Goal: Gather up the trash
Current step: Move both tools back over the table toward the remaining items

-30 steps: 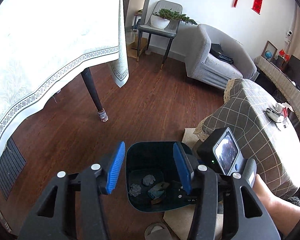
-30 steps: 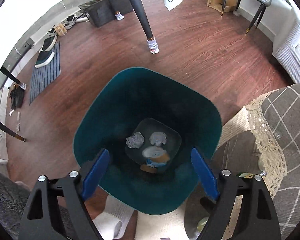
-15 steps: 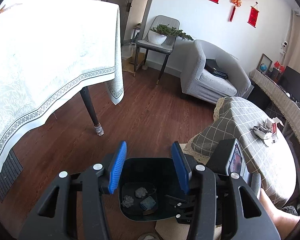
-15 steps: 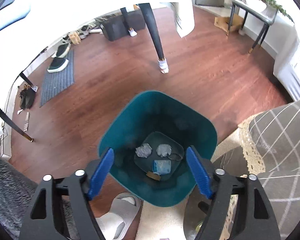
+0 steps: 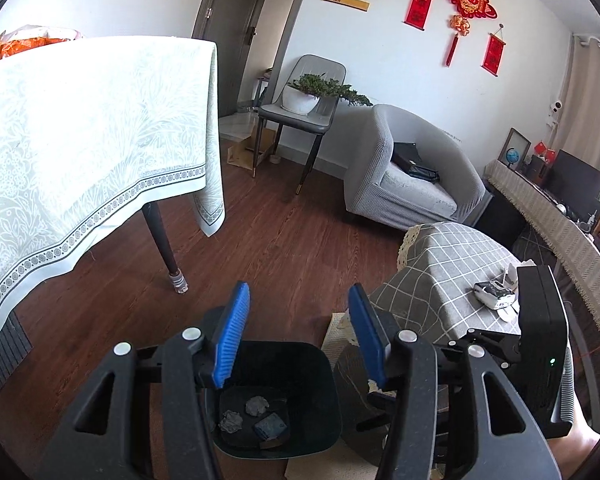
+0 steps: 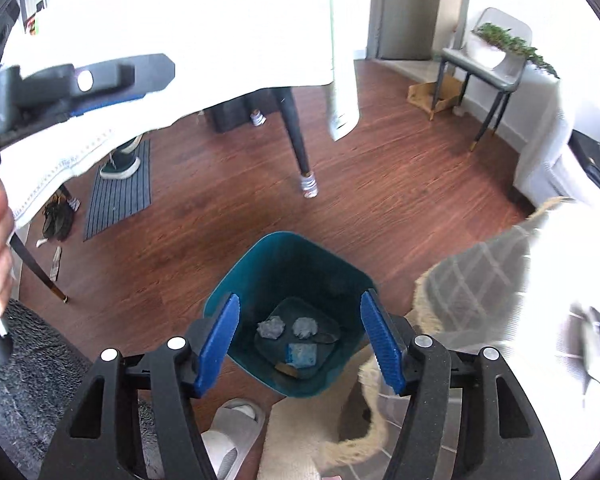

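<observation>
Trash [image 6: 300, 354] in bin [image 6: 236, 280]

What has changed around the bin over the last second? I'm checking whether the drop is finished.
Both grippers have risen away from the bin, which looks smaller in both views. The right gripper has just been closing, the left gripper opening slightly; nothing sits between either pair of fingers. The blue packet has settled flatter beside the two paper wads. Bin and table stayed put.
</observation>
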Available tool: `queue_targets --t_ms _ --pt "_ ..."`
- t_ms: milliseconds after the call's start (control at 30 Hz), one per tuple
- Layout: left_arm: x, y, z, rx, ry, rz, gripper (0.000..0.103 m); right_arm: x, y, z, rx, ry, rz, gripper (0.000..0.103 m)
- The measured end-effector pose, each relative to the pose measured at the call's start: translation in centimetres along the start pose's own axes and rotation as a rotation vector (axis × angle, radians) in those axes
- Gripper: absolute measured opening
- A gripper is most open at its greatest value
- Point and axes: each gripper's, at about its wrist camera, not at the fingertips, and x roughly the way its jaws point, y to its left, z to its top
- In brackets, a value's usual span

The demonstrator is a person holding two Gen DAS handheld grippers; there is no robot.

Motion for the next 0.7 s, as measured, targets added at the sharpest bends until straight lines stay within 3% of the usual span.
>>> queue_targets --t_ms 700 --pt "3.2 -13.3 -1.1 0.125 0.062 -0.094 0.070 -10.5 -11.5 -6.9 0.156 -0.099 -0.186 0.064"
